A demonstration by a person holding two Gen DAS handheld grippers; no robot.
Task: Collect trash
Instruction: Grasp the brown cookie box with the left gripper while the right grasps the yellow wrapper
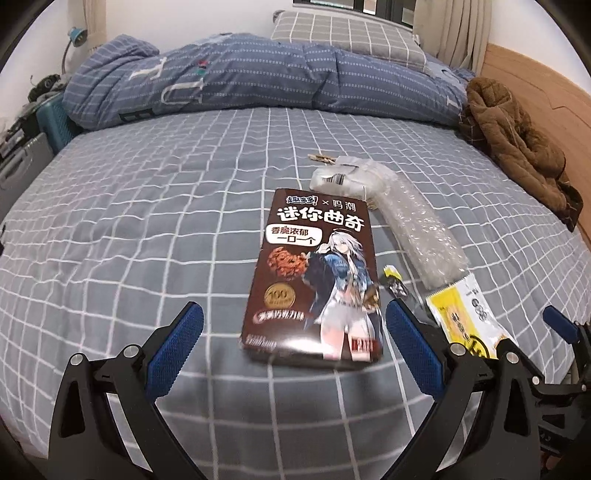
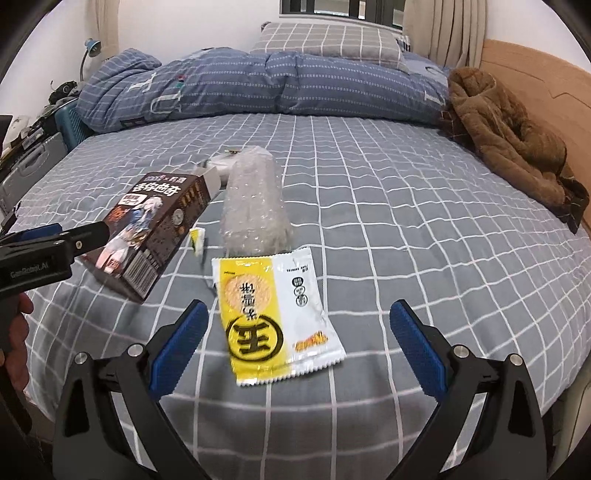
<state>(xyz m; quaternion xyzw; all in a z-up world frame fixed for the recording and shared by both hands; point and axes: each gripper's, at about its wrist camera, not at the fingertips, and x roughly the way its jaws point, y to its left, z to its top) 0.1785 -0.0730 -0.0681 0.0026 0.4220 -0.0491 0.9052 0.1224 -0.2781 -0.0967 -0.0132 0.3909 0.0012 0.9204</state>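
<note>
A brown cookie box (image 1: pixel 317 273) with a cartoon girl lies on the checked bed; it also shows in the right wrist view (image 2: pixel 155 225). My left gripper (image 1: pixel 293 328) is open, its blue pads on either side of the box's near end. A yellow and white snack wrapper (image 2: pixel 275 314) lies flat between the open fingers of my right gripper (image 2: pixel 297 325); it also shows in the left wrist view (image 1: pixel 467 317). A strip of bubble wrap (image 2: pixel 255 206) lies beyond the wrapper. A small yellow scrap (image 2: pixel 197 238) lies between box and wrapper.
A folded blue quilt (image 1: pixel 258 77) and a grey pillow (image 1: pixel 343 33) lie at the far end of the bed. A brown jacket (image 2: pixel 509 147) lies by the wooden headboard (image 2: pixel 546 96) on the right. A white bag (image 1: pixel 343 177) lies behind the box.
</note>
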